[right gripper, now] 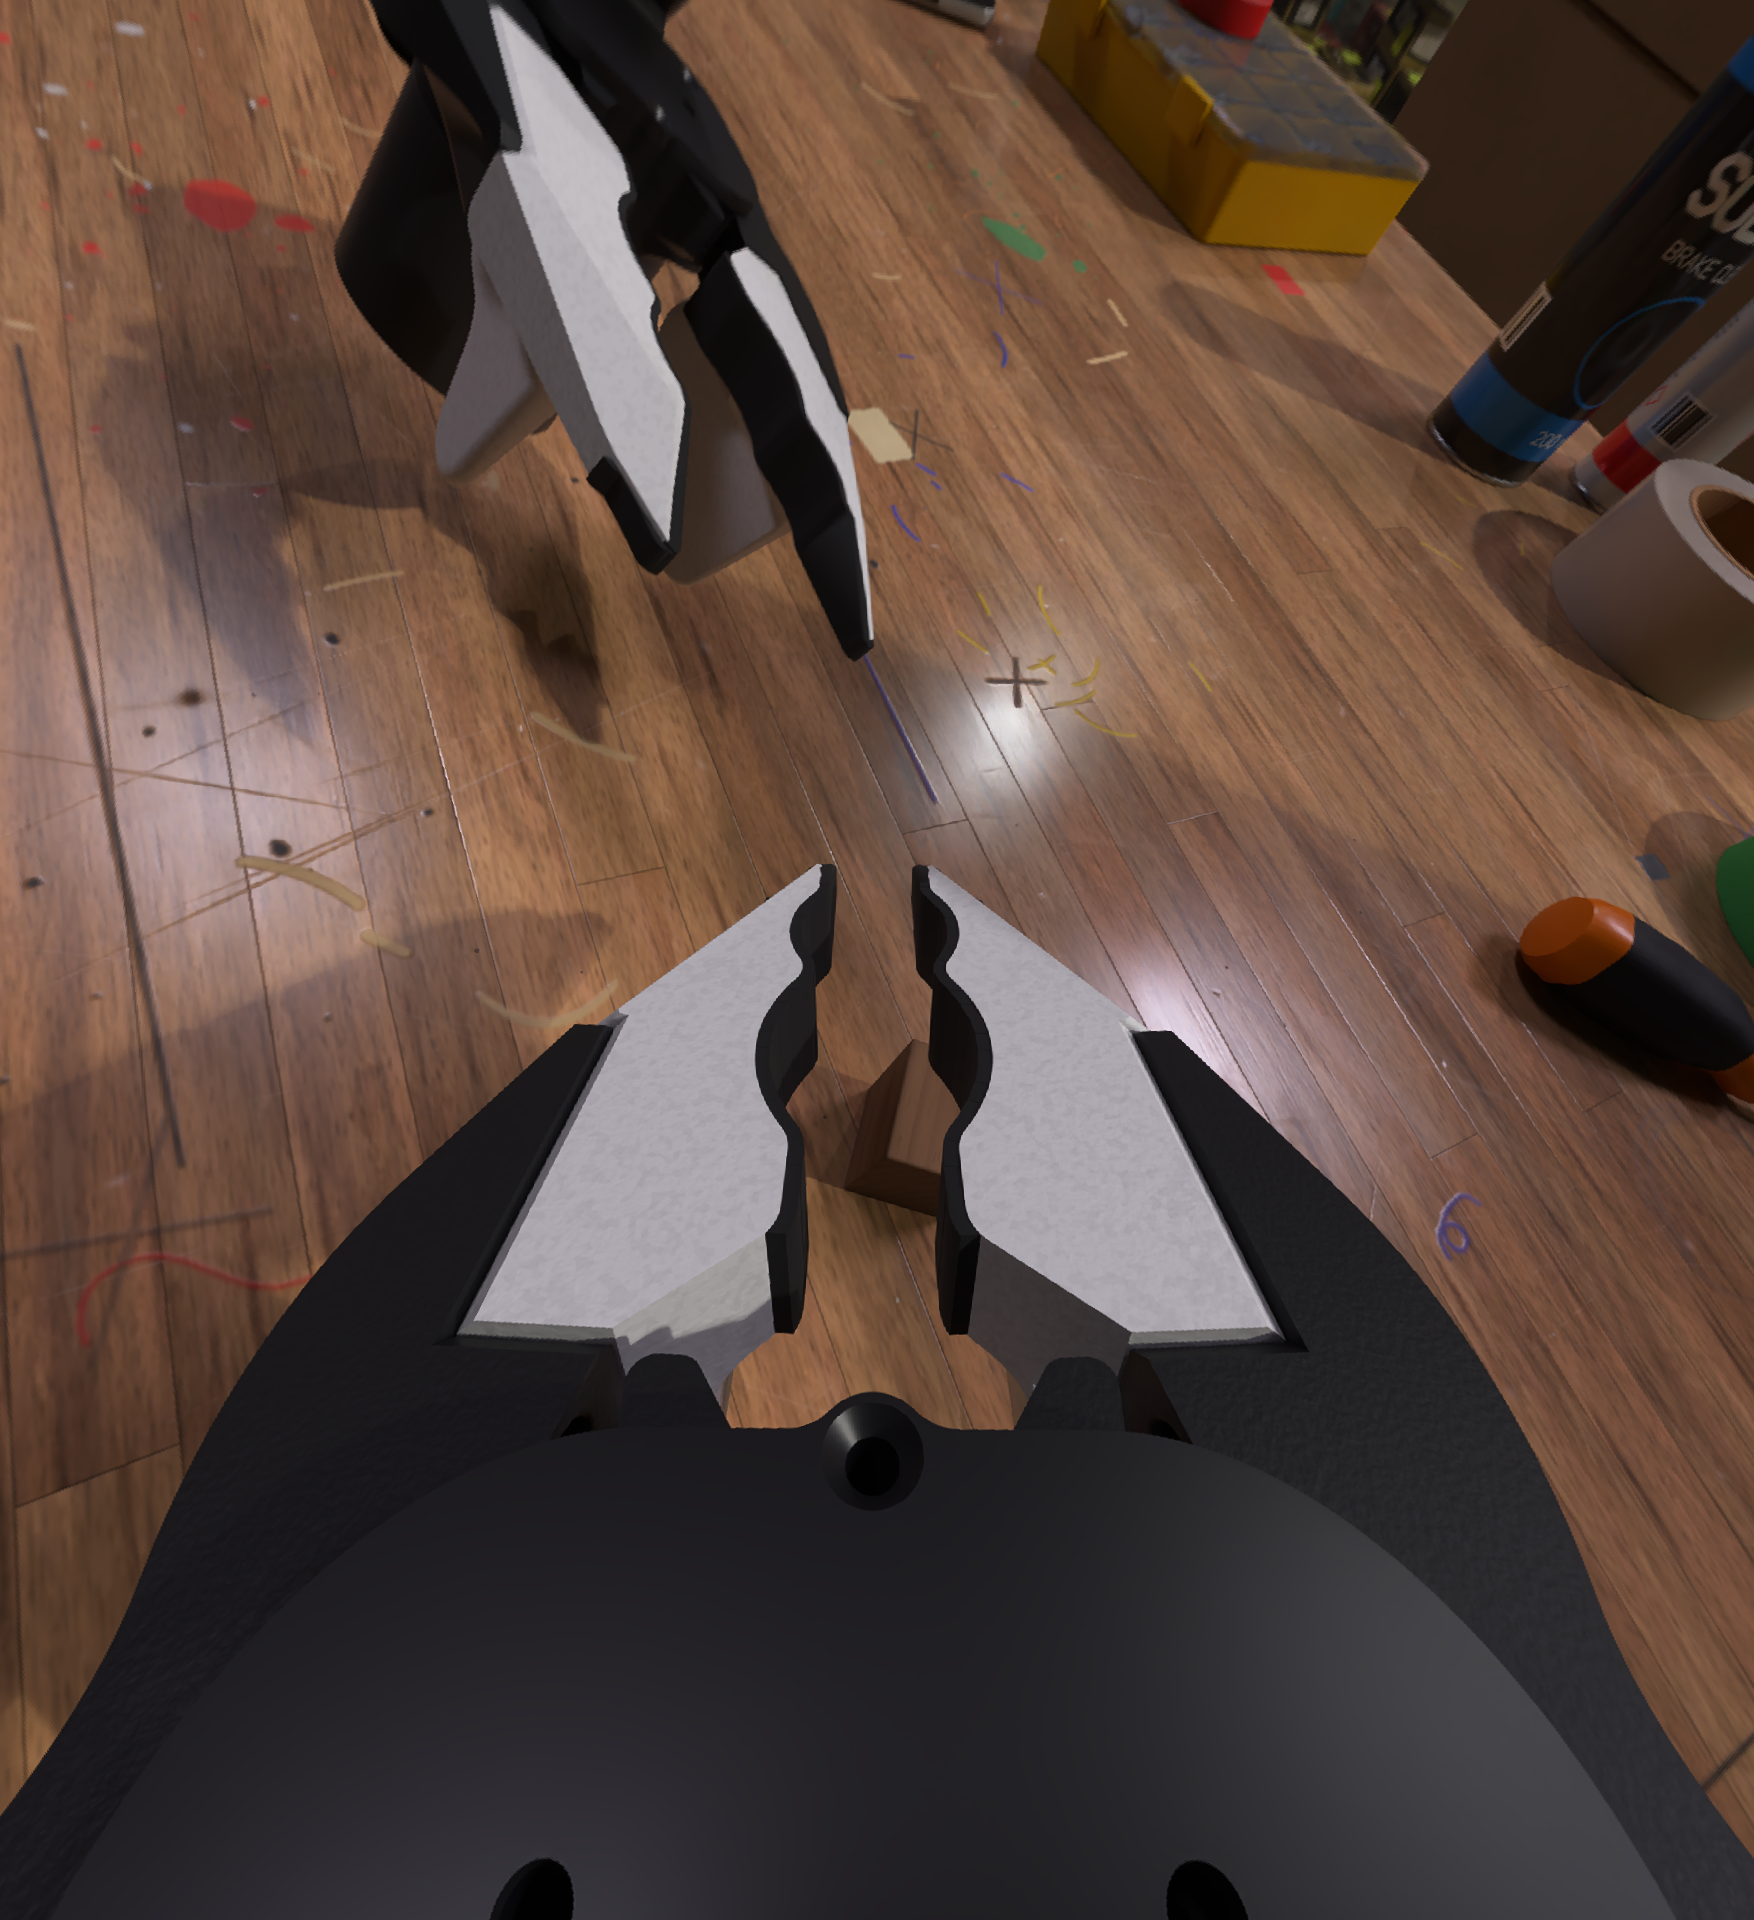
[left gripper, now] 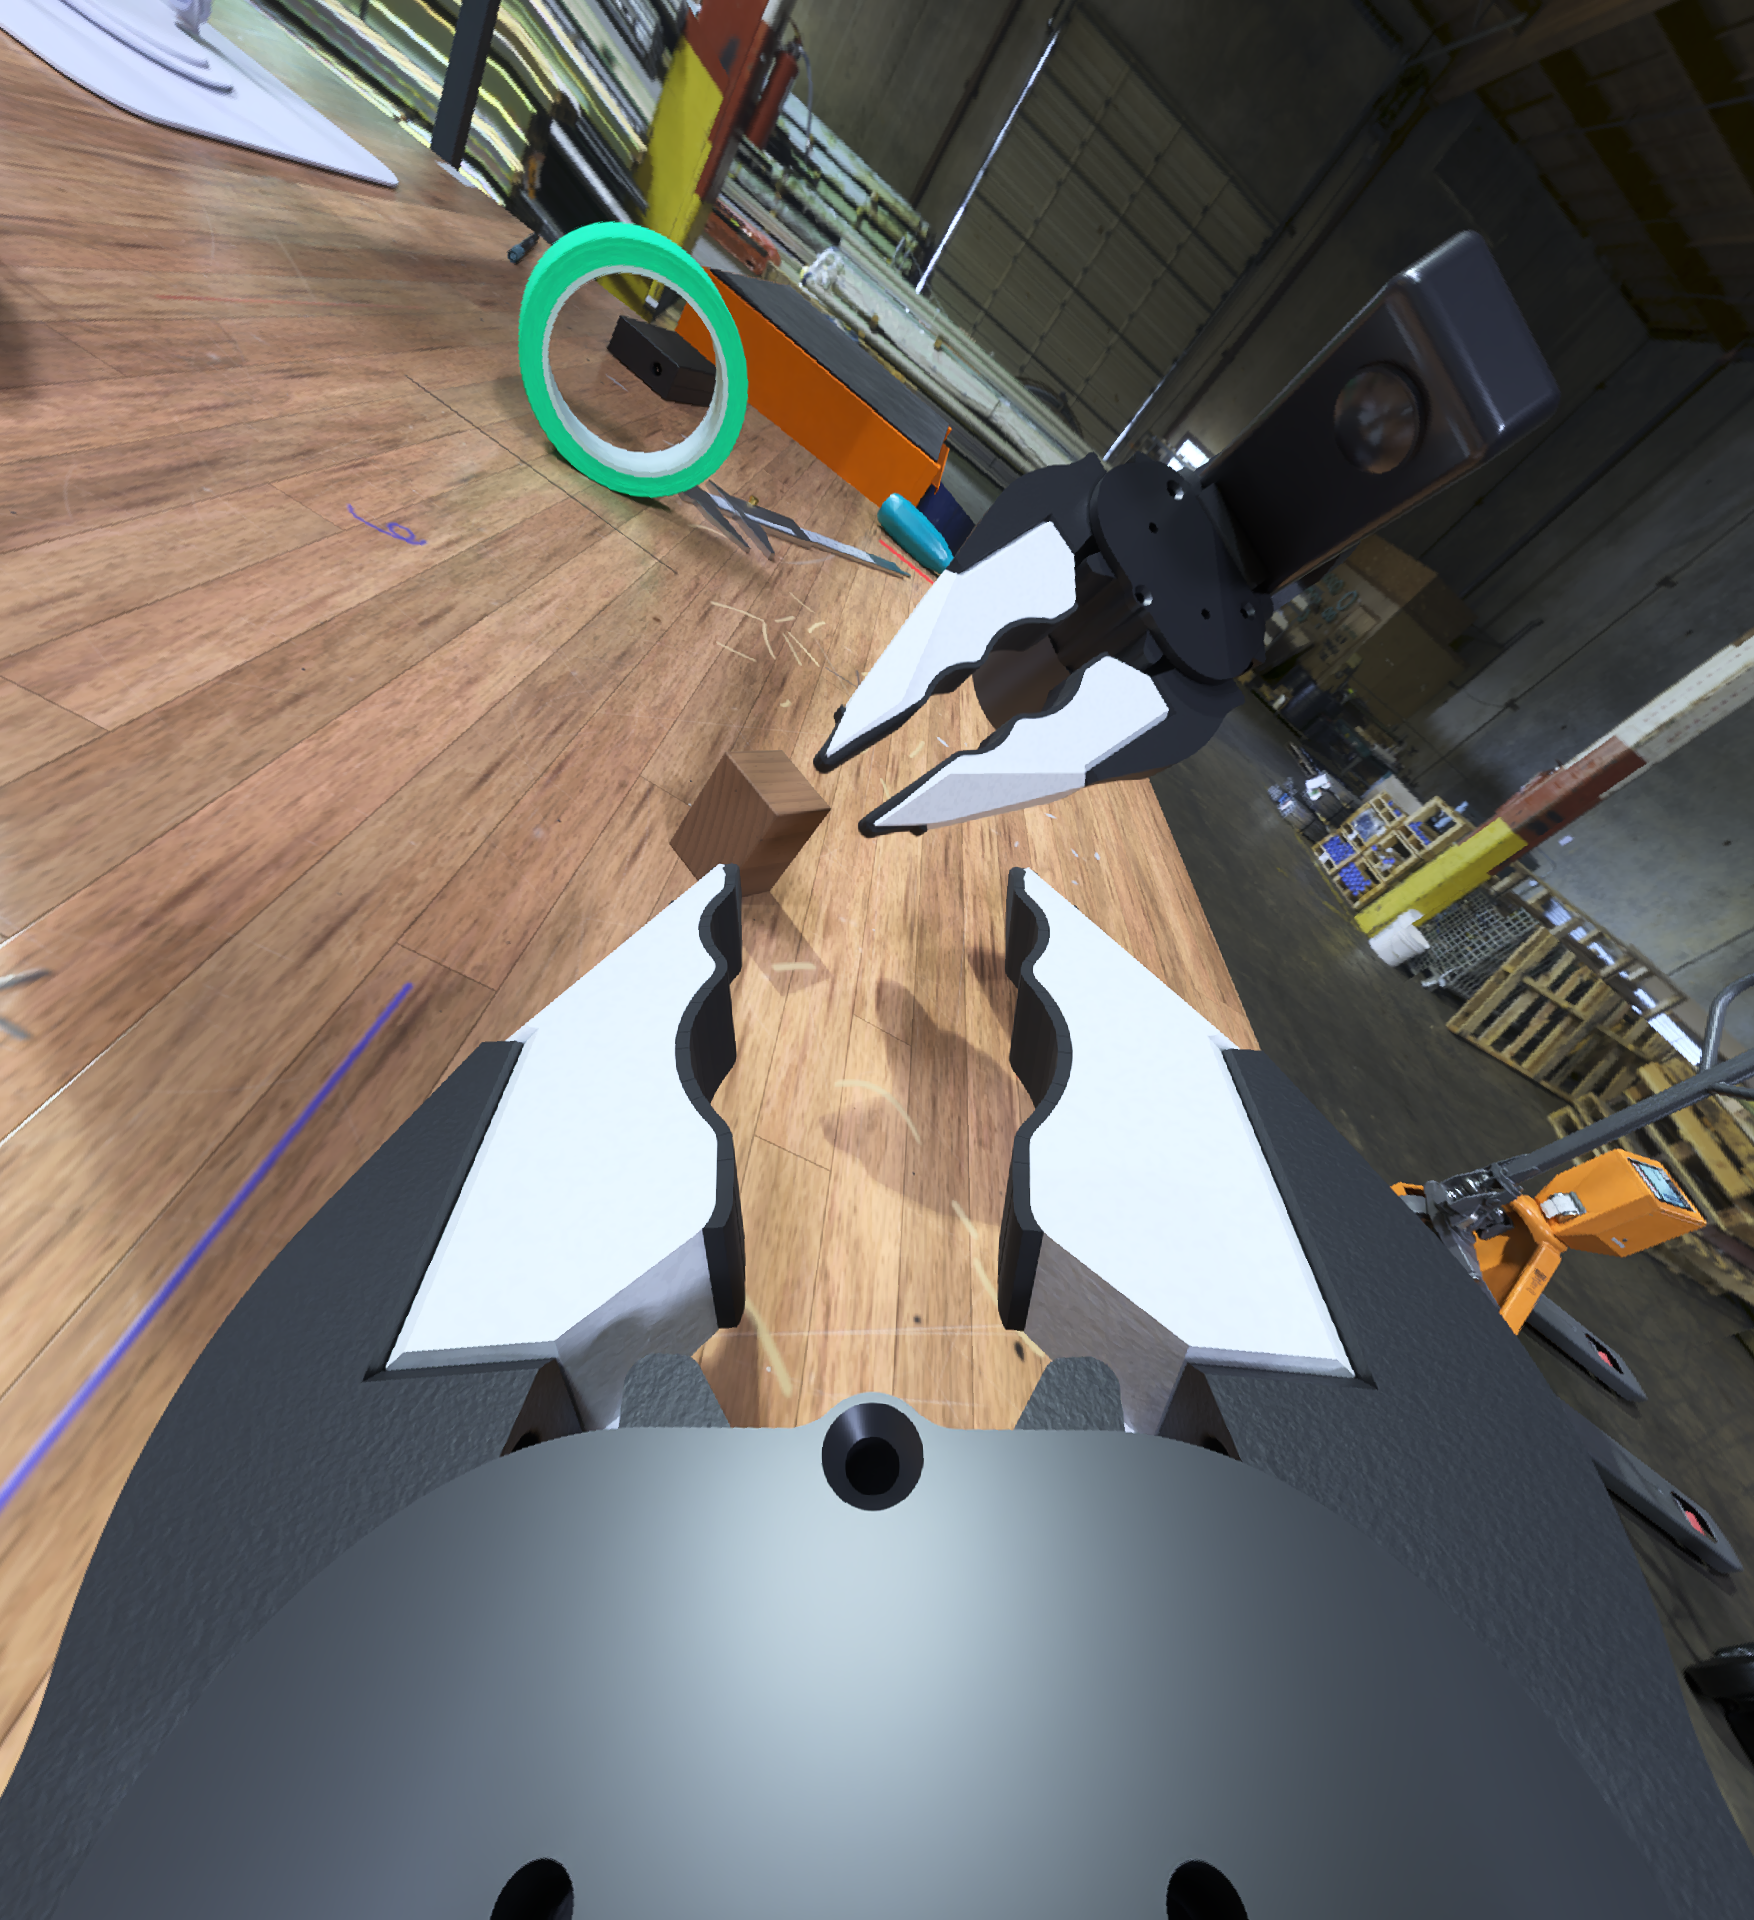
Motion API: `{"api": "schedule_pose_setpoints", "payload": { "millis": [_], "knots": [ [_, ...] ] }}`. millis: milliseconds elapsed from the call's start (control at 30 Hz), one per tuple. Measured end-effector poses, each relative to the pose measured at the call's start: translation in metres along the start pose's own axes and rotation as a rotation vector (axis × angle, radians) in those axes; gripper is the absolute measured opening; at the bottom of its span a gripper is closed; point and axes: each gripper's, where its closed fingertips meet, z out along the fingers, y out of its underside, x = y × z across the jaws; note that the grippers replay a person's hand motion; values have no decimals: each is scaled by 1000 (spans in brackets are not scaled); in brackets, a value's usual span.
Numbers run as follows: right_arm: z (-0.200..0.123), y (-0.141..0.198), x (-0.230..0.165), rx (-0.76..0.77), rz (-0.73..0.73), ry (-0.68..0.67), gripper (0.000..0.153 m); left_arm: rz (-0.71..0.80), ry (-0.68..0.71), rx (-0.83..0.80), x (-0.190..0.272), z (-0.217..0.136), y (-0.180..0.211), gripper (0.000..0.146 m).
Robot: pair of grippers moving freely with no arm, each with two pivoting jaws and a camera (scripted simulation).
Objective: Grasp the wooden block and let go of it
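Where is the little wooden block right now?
The wooden block sits on the wooden table, just beyond the left claw and beside the right claw's tips, held by neither.

My left gripper (left gripper: 873,883): jaws spread wide, nothing between them, hanging over the wooden tabletop (left gripper: 229,727)
Wooden block (left gripper: 748,821): I see it on the tabletop just past my left fingertip, near the table's right edge
Right gripper (left gripper: 868,795): above the right edge, tips parted, just beside the block, not touching it
Green tape roll (left gripper: 634,358): standing on edge farther along the same edge
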Motion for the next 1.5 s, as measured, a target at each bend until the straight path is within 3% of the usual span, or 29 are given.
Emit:
{"api": "schedule_pose_setpoints", "payload": {
  "millis": [633, 833, 1033, 1500],
  "knots": [
    [-28, -2, 25, 144, 229, 23, 26, -28, 9, 5, -2, -1, -1, 52],
    [-33, 33, 13, 3, 340, 8, 63, 53, -84, -26, -7, 4, 1, 55],
    [-22, 40, -5, -58, 266, -47, 79, 108, -128, -42, -8, 8, 1, 59],
    [-7, 55, -6, -143, 172, -7, 70, 65, -94, -76, -7, 11, 7, 59]
  ]
}}
